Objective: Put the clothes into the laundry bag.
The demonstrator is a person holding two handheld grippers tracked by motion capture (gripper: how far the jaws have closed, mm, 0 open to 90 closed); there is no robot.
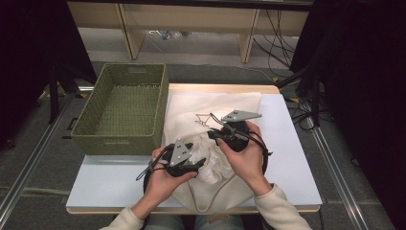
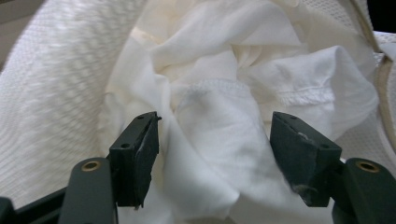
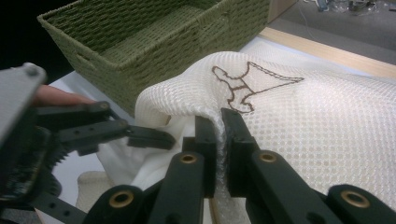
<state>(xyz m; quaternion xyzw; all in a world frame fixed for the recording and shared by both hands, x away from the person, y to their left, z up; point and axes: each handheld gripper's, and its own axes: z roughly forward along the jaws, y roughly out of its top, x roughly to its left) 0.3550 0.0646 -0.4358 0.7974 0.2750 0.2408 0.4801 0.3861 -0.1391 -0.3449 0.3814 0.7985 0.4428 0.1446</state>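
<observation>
Two grippers are working at the mouth of a white mesh laundry bag [image 1: 218,112] that is lying on the white table [image 1: 292,158], just right of the green woven basket [image 1: 125,108]. I am pinching the bag's rim with the right gripper [image 3: 219,140]: its jaws are standing narrow, clamped on the mesh edge and lifting it so the mouth is gaping. My left gripper [image 2: 212,154] is standing wide, its pads pressing on nothing, with the crumpled white garment [image 2: 219,116] bunched between and ahead of the jaws.

In the high view the garment [image 1: 210,160] is sitting at the bag's opening between my two hands, part inside and part bulging out toward me. The left gripper [image 1: 184,160] is hovering right at that bulge.

Judging from this, I am somewhere around the middle of the stuffing: the mouth is being held up and much of the cloth is already past the rim, but the loose bulge is waiting to be pushed deeper, and the drawstring [image 1: 215,196] looping toward the table's near edge is hanging slack, not yet pulled.
</observation>
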